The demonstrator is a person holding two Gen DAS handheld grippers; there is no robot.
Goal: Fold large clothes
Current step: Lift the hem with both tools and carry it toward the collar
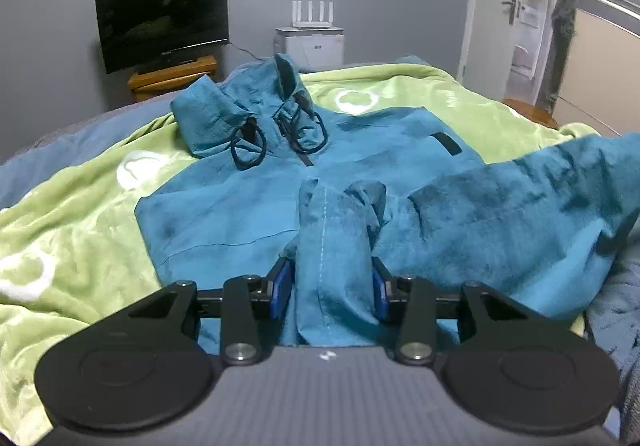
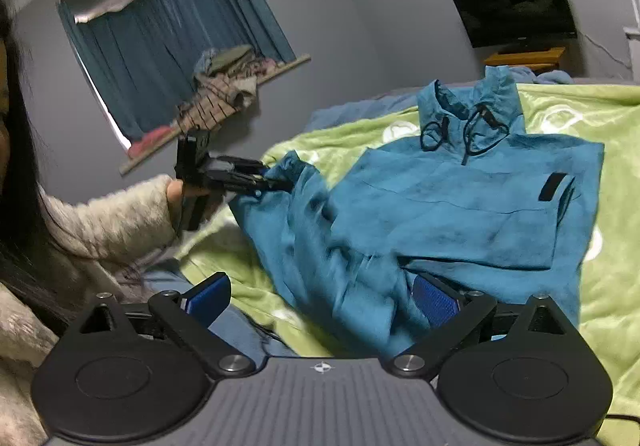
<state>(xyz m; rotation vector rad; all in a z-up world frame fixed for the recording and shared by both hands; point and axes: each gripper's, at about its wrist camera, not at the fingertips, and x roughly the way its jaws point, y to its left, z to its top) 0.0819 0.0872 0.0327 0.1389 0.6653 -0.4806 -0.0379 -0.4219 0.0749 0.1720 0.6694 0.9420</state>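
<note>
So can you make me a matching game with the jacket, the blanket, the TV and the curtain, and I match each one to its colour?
Things:
1. jacket
2. blanket
3. TV
4. curtain

Colours:
A. dark blue
B. black
C. teal
D. light green with white rings

Right pairs: 1-C, 2-D, 3-B, 4-A.

Bonus: the left tool is shut on a fold of the jacket, and the right tool is open.
</note>
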